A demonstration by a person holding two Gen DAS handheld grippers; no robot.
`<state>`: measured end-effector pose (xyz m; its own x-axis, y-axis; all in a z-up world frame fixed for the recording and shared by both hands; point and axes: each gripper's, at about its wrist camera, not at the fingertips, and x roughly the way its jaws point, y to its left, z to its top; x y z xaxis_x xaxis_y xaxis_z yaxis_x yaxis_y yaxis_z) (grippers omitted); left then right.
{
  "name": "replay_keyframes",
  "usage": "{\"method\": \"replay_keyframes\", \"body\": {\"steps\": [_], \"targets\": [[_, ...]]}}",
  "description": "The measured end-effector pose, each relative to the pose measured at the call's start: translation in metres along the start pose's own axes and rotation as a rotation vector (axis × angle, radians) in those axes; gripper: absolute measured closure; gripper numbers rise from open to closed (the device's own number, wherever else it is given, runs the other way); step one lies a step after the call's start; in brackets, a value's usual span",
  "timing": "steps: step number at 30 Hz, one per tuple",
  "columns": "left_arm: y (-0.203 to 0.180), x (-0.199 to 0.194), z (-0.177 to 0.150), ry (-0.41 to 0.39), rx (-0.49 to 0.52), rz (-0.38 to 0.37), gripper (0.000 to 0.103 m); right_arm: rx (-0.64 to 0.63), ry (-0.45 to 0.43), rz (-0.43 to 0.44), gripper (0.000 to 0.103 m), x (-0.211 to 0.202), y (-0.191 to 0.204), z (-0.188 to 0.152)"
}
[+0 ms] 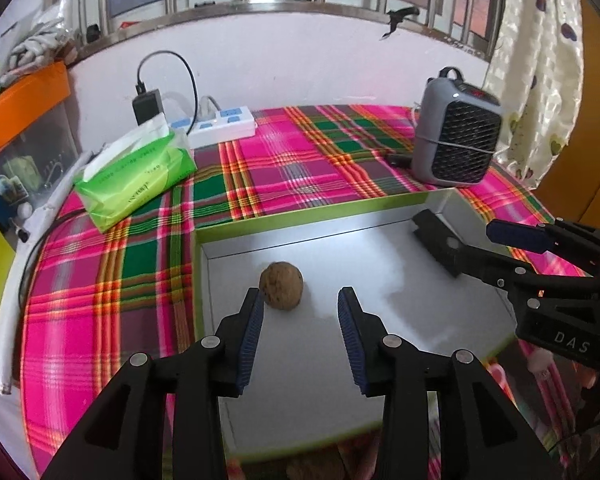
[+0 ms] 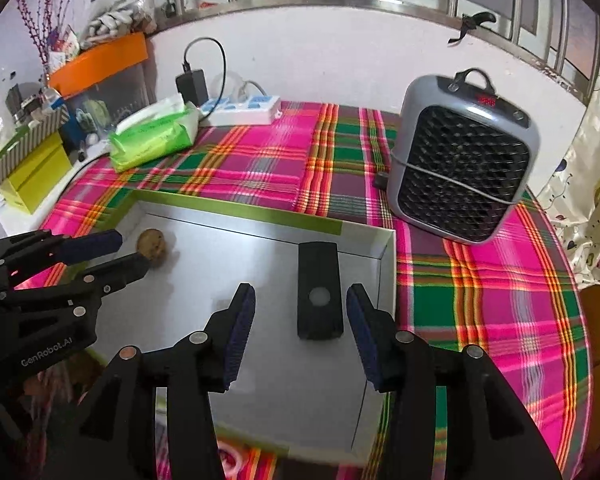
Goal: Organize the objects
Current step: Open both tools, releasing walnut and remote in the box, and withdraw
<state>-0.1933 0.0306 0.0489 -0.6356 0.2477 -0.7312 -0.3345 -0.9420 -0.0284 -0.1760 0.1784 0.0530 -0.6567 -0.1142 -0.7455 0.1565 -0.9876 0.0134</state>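
Left gripper (image 2: 130,248) reads "GenRobot.AI", right gripper (image 1: 452,228) "DAS". Both are released and hold nothing. In the white tray (image 1: 284,220) lie a walnut (image 1: 281,285) and a black block (image 2: 320,292)

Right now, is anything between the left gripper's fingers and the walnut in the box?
No. The walnut lies alone on the box's bare floor, just ahead of the open left gripper, near its left finger. The black device and right gripper sit well off to the right.
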Motion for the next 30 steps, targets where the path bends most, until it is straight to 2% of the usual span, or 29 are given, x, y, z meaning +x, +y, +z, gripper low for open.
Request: {"method": "replay_keyframes", "body": {"steps": [6, 10, 13, 19, 22, 30], "targets": [[-0.004, -0.041, -0.021, -0.040, 0.002, -0.055, 0.066, 0.014, -0.044, 0.027, 0.054, -0.036, 0.001, -0.019], [-0.009, -0.068, -0.043, -0.059, -0.010, -0.120, 0.066, 0.012, -0.072, 0.035, 0.054, -0.061, 0.002, -0.037], [-0.016, -0.086, -0.060, -0.068, -0.003, -0.141, 0.066, 0.018, -0.097, 0.045, 0.054, -0.079, 0.002, -0.052], [-0.032, -0.110, -0.104, -0.053, 0.016, -0.166, 0.066, 0.042, -0.115, 0.049, 0.054, -0.097, 0.003, -0.078], [-0.037, -0.120, -0.120, -0.046, -0.004, -0.221, 0.061, 0.035, -0.121, 0.037, 0.054, -0.103, 0.006, -0.091], [-0.065, -0.141, -0.153, -0.019, 0.034, -0.266, 0.057, 0.060, -0.131, 0.040, 0.054, -0.115, 0.008, -0.117]]}}
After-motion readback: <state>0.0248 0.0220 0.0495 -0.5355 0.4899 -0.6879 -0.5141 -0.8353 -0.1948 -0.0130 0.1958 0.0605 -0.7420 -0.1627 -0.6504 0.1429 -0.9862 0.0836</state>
